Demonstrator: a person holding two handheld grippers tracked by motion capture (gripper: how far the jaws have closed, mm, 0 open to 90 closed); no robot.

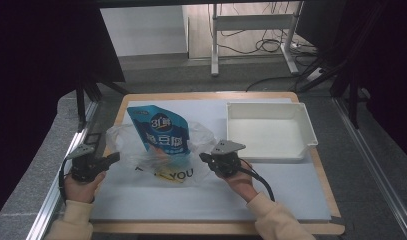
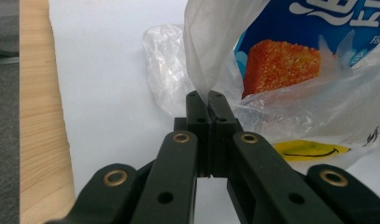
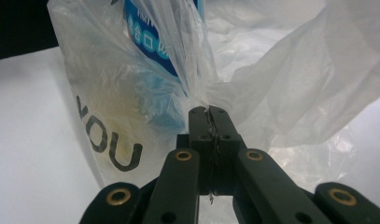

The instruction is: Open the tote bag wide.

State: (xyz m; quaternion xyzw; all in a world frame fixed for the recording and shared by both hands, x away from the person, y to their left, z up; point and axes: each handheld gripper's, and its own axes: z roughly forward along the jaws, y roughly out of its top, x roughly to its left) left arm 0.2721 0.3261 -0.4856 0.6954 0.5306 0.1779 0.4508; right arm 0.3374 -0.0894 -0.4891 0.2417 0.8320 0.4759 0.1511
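left gripper [image 1: 112, 158] – clamped on plastic bag [image 1: 122, 141] | right gripper [image 1: 205, 158] – same, bag's right edge | blue pouch [image 1: 161, 130] inside (bottom hidden, print blurred)

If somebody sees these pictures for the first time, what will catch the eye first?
First the bright blue snack pouch, standing half inside a clear plastic bag in the middle of the table. The left gripper and the right gripper each pinch the bag's film, one at each side. Behind them to the right lies an empty white tray.
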